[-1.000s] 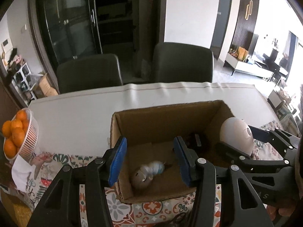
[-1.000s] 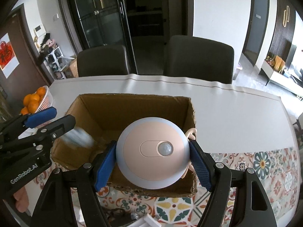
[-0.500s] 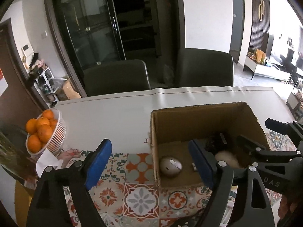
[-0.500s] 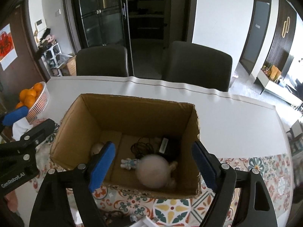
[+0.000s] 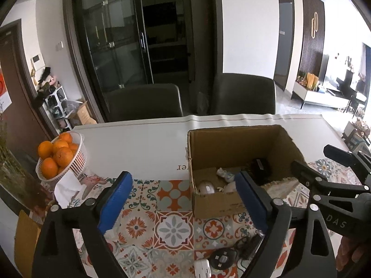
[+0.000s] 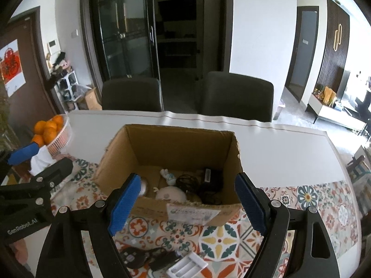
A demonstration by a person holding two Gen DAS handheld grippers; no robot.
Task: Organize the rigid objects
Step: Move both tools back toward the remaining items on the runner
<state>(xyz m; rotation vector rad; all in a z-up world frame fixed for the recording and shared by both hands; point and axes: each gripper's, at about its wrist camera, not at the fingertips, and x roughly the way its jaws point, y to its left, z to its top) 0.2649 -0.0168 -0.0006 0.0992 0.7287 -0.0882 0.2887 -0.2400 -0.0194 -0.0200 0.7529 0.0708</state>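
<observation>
Only the right view shows the white battery holder.

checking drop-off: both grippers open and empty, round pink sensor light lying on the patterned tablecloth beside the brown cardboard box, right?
Not quite: the round pink sensor light lies inside the brown cardboard box, not beside it on the patterned tablecloth, as the right wrist view shows. The left gripper and right gripper are indeed open and empty.
</observation>
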